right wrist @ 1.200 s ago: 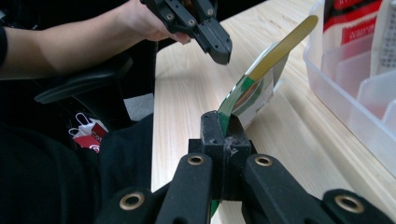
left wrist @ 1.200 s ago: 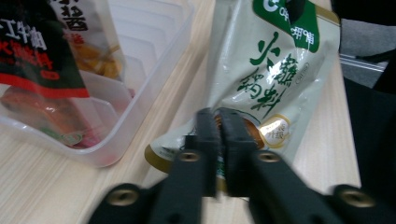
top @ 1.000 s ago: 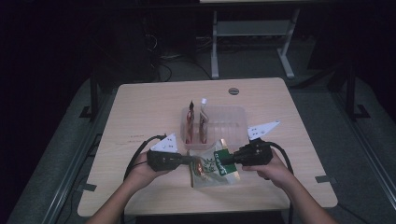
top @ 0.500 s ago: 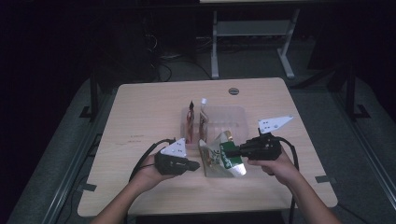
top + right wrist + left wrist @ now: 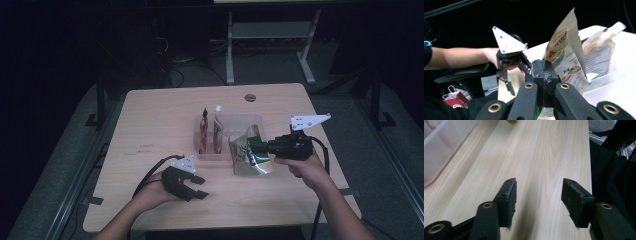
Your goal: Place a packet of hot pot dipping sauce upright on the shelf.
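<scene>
Black left gripper (image 5: pixel 196 189): we hold it nearest to us, low over the pale wooden table (image 5: pixel 150 115). Its jaws have just been opening and now stand apart, with nothing between them. In the left gripper view we see bare wood grain between the two pads (image 5: pixel 510 195).

Our left hand (image 5: pixel 150 192): it rests at the near left part of the table, well apart from the pouch.

Right gripper (image 5: pixel 256 146): we hold it a little farther away, on the right side. Its jaws are pressed together on the edge of the snack pouch (image 5: pixel 248 152). In the right gripper view the jaws meet on that edge (image 5: pixel 543 75).

Snack pouch: green and gold printed foil, held up off the table, just beside the near right corner of the clear plastic container (image 5: pixel 237 122). From the right gripper view it stands nearly upright.

Clear plastic container: it sits at the middle of the table, behind the pouch. Two other pouches (image 5: pixel 210 131) stand upright in its left part.

Far side: a round grommet hole (image 5: pixel 250 97) lies near the back edge of the table.
</scene>
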